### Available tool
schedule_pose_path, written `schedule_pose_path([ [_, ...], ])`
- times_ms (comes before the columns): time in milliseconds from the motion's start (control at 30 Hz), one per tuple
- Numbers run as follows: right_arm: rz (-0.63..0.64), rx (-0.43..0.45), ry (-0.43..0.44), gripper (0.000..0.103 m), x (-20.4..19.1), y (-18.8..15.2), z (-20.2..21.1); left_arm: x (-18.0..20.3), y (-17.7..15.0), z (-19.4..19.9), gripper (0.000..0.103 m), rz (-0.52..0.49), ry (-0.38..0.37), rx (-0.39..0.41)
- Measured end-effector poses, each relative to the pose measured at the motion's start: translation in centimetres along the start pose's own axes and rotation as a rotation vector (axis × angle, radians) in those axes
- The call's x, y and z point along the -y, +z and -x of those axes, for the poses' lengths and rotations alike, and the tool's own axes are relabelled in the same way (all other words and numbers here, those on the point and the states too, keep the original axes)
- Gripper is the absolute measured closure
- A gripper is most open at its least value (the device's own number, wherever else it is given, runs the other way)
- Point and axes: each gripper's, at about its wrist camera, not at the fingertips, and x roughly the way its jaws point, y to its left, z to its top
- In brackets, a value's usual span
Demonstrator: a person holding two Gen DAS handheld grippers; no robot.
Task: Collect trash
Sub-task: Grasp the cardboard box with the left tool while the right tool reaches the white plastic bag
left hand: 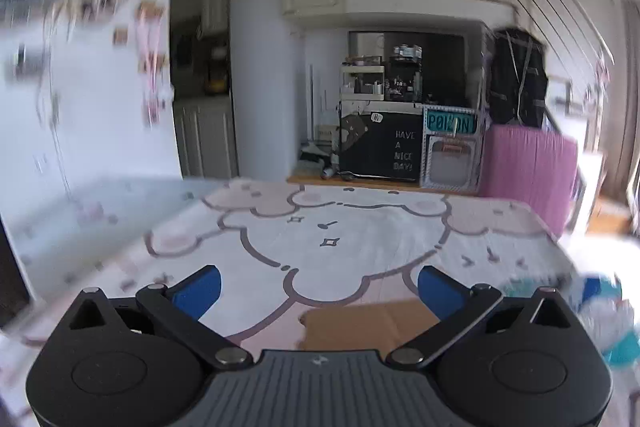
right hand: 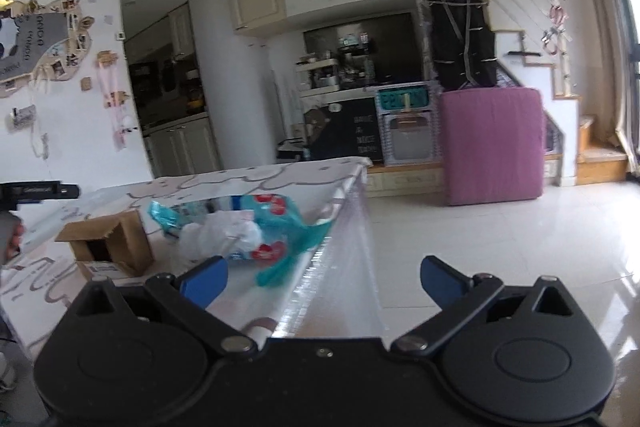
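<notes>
A small brown cardboard box (right hand: 108, 245) lies on its side on the table, its dark opening towards the camera. Beside it on the right sits a crumpled teal, white and red plastic wrapper (right hand: 248, 227) near the table's right edge. In the left wrist view the box (left hand: 368, 323) shows just beyond the fingers, and the wrapper (left hand: 608, 311) is blurred at the right. My left gripper (left hand: 320, 287) is open above the table with nothing between its blue fingertips. My right gripper (right hand: 324, 281) is open too, hovering over the table's right edge, short of the wrapper.
The table (left hand: 360, 227) wears a white and pink cartoon cloth under clear plastic. A person's hand (right hand: 12, 235) holds the other tool at the left. Beyond lie a tiled floor (right hand: 500, 239), a pink covered block (right hand: 492, 143), a black cabinet (left hand: 380, 143) and stairs.
</notes>
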Motion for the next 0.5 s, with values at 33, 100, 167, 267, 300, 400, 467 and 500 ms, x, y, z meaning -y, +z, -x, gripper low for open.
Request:
schedule_pose_path([
  [33,-0.007,-0.001,0.025,0.0,-0.1,0.1,-0.3,-1.1,0.0,-0.5,0.0,0.04,-0.027,-0.008],
  [100,-0.019,0.008,0.054,0.0,-0.4,0.0,-0.6,-3.1,-0.4,-1.7,0.0,0.124,-0.096,-0.023],
  [167,-0.023,0.021,0.068,0.0,-0.7,0.1,-1.2,-4.9,-1.4,-2.5,0.0,0.215,-0.156,-0.036],
  [267,-0.019,0.033,0.094,0.001,-1.2,0.4,-2.2,-6.8,-3.6,-2.5,0.0,0.304,-0.264,-0.038],
  [300,-0.016,0.034,0.102,0.003,-1.5,0.4,-2.6,-7.1,-4.5,-2.2,0.0,0.307,-0.295,-0.032],
  [400,0.01,0.032,0.118,0.005,-2.2,0.5,-3.7,-7.6,-6.4,-1.0,0.0,0.265,-0.35,-0.012],
  [467,0.032,0.03,0.127,0.006,-2.7,0.3,-4.2,-7.6,-7.6,-0.1,0.0,0.228,-0.365,-0.005],
  [500,0.036,0.029,0.132,0.006,-2.9,0.1,-4.4,-7.7,-8.2,0.0,0.0,0.21,-0.374,-0.007],
])
